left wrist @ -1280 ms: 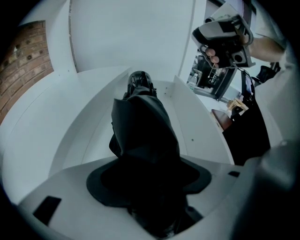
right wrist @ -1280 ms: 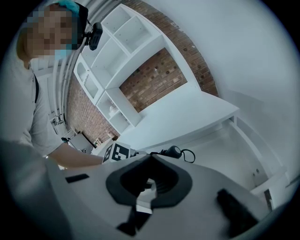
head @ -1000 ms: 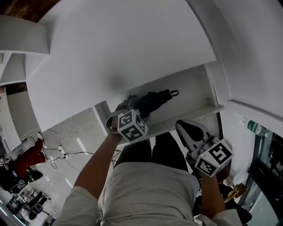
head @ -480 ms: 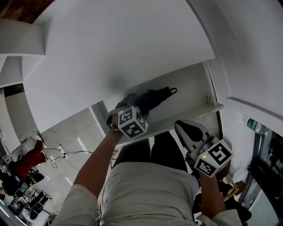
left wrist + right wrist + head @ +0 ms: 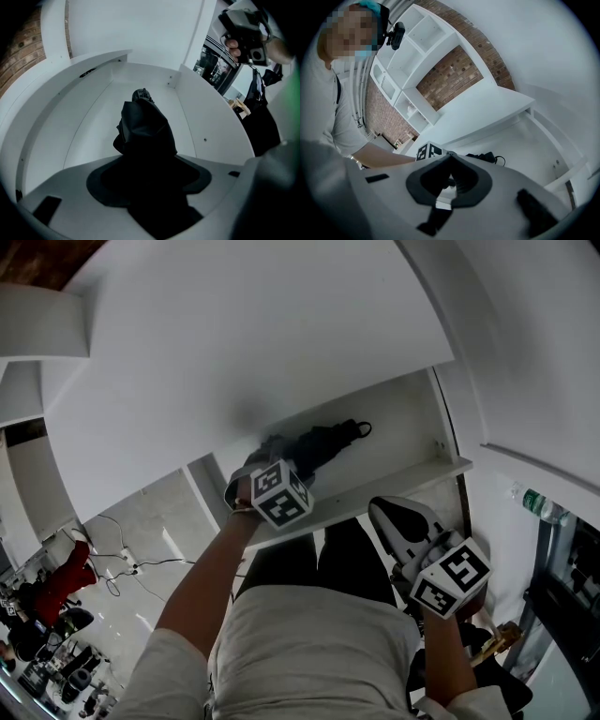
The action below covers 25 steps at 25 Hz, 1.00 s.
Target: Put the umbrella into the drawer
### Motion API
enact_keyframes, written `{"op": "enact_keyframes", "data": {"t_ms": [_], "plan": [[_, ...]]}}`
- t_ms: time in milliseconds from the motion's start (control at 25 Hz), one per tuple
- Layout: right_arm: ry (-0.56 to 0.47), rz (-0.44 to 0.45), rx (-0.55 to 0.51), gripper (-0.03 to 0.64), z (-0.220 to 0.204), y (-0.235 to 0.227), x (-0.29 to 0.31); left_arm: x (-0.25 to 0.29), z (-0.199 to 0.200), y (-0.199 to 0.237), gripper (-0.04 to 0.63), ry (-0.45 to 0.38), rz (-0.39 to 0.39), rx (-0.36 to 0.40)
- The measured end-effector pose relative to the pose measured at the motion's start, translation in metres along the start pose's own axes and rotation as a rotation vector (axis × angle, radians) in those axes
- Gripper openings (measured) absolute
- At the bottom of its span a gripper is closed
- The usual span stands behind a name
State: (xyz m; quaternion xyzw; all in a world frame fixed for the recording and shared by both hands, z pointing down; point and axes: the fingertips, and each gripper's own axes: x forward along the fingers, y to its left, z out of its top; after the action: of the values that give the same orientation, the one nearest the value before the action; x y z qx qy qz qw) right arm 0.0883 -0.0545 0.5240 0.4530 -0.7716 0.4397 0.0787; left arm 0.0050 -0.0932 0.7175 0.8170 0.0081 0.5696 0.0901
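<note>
Inside the open white drawer [image 5: 403, 418], the folded black fabric umbrella [image 5: 319, 448] runs lengthwise away from the left tool [image 5: 262, 457], which clamps its near end; the right tool [image 5: 449, 161], clenched empty, hangs well apart

- I find no word, brand name or number that I can read in any of these views.
- The only printed marks are the black-and-white square patterns on my left marker cube [image 5: 279, 493] and my right marker cube [image 5: 452, 577]. They are blocky code patterns, not letters or digits.
- The bottle [image 5: 536, 506] at the right edge of the head view has a green label, too small to read.
</note>
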Motion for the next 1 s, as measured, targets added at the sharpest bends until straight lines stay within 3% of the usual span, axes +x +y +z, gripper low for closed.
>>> {"op": "enact_keyframes", "data": {"t_ms": [1000], "plan": [[0.01,0.019,0.015,0.028,-0.006,-0.003,0.003,0.019,-0.002,0.001,0.291,0.005,-0.038,-0.042]]}}
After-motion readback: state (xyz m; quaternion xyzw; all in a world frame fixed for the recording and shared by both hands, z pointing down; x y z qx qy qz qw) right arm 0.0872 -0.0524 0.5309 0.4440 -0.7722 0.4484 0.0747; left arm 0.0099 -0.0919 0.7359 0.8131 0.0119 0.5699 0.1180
